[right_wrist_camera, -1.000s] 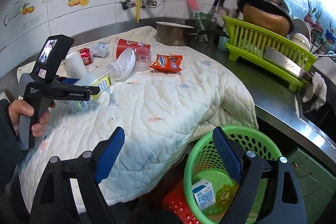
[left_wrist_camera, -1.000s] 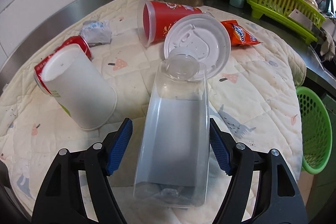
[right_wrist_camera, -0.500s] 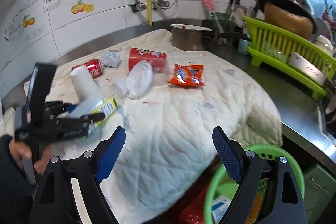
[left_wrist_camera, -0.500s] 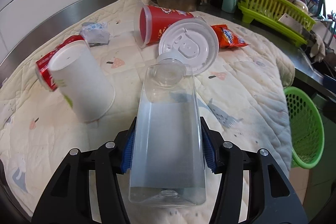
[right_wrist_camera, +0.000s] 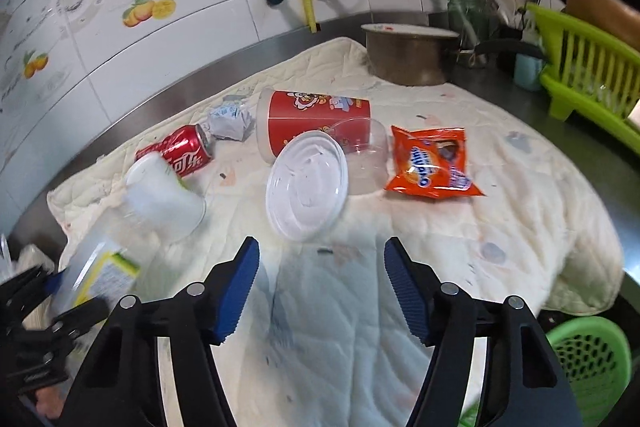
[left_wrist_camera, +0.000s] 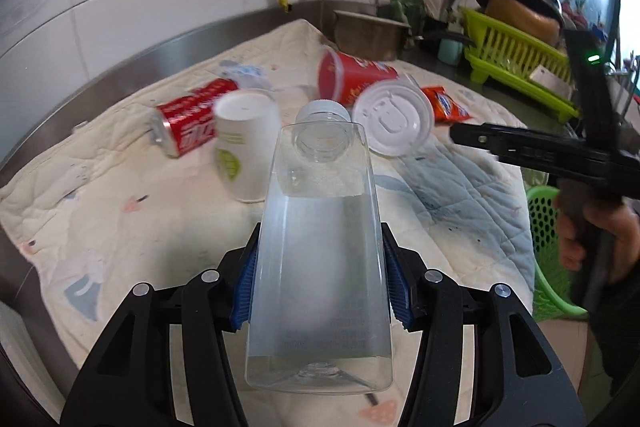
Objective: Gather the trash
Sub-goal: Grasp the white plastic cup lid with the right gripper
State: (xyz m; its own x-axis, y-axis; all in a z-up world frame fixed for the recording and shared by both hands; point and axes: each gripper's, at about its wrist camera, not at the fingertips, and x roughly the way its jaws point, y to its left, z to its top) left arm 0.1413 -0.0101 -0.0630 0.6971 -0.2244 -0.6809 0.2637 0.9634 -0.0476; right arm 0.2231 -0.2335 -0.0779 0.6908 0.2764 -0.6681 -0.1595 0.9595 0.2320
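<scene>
Between left gripper (left_wrist_camera: pixel 320 291) jaws, clear bottle (left_wrist_camera: pixel 320 267), neck pointing away

Left gripper (left_wrist_camera: pixel 320 291) clamped and lifted the clear bottle (left_wrist_camera: pixel 320 255); right gripper (right_wrist_camera: pixel 320 287) jaws narrowed, apparently empty.

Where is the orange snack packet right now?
In the right wrist view, the orange snack packet lies on the quilted cloth, right of the clear plastic cup and the white lid.

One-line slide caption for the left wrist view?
Left gripper clamps a clear square bottle above the quilted mat, with cups, can and snack packet beyond.
</scene>
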